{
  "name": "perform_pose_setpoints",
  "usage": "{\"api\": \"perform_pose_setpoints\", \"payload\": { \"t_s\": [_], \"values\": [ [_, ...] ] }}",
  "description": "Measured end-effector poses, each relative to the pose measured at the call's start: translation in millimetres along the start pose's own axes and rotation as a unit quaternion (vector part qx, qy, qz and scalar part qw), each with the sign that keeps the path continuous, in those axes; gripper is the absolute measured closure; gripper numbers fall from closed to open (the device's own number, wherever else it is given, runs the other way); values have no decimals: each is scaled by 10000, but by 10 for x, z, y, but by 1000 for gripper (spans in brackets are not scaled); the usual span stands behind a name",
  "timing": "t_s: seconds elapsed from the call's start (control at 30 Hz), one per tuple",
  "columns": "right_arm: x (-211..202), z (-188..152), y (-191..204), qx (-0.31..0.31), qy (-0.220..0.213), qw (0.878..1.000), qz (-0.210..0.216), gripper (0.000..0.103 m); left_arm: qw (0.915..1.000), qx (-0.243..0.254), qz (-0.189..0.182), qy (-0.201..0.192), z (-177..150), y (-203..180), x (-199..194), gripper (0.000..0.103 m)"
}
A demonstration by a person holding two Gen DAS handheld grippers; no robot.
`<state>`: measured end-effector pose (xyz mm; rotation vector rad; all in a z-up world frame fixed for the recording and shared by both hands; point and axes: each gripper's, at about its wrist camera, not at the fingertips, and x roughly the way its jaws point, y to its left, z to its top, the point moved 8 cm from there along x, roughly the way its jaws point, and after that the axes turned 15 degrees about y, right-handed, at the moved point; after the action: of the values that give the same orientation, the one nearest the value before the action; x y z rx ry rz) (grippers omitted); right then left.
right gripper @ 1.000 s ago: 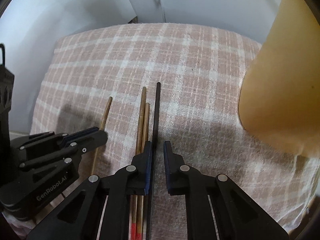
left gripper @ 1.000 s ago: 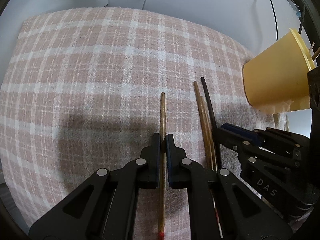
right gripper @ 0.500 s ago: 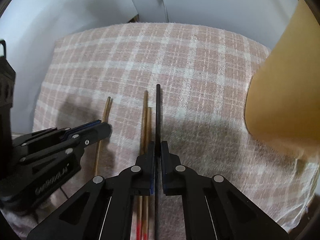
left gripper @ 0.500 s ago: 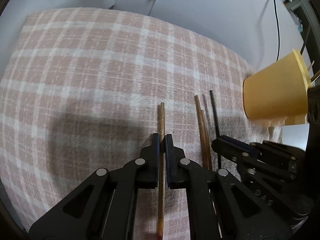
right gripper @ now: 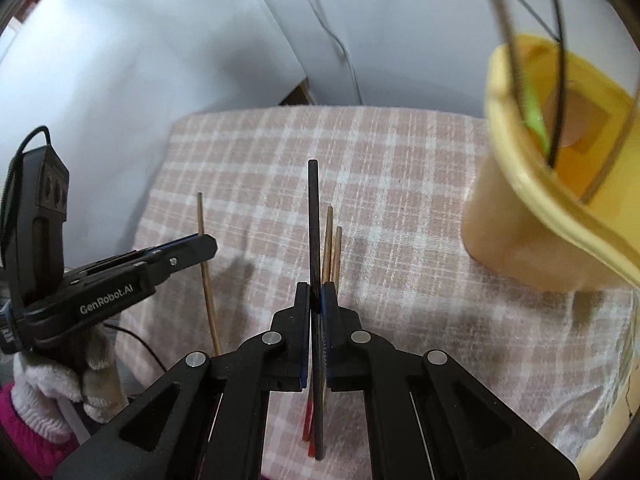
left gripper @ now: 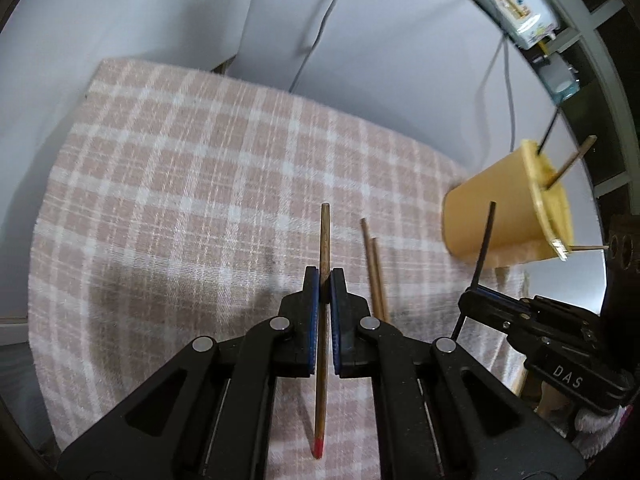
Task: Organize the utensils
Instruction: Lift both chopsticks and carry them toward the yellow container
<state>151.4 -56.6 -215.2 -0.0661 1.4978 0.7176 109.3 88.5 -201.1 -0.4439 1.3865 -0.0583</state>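
Pinching a brown chopstick (left gripper: pixel 325 240) above the checked cloth (left gripper: pixel 180 184), the left gripper (left gripper: pixel 325 280) is clamped tight; the right gripper (right gripper: pixel 316 294) grips a black chopstick (right gripper: pixel 314 216) near the yellow cup (right gripper: pixel 520 208).

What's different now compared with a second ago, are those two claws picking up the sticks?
Yes. The left gripper was already clamped on the brown chopstick; the right gripper closed on the black chopstick. Both then lifted their sticks clear of the checked cloth, and the view drew back from it. The two brown chopsticks stayed lying on the cloth, and the yellow cup kept its place.
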Motion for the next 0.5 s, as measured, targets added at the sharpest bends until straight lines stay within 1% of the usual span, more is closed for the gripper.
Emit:
{"api": "perform_pose_setpoints", "payload": {
  "t_s": [0.17, 0.2, 0.27, 0.5],
  "values": [
    [-292, -153, -125, 135, -353, 9992, 126, 99, 9996, 231, -55, -161, -43, -233, -214, 99],
    [-340, -182, -155, 167, -409, 9989, 134, 99, 9995, 258, -62, -179, -46, -303, -199, 99],
    [-441, -253, -222, 238, -519, 9983, 147, 99, 9992, 316, -142, -221, -81, -383, -305, 99],
    [-805, -451, -449, 490, -941, 9942, 160, 99, 9975, 546, -284, -347, -71, -737, -331, 99]
  ]
}}
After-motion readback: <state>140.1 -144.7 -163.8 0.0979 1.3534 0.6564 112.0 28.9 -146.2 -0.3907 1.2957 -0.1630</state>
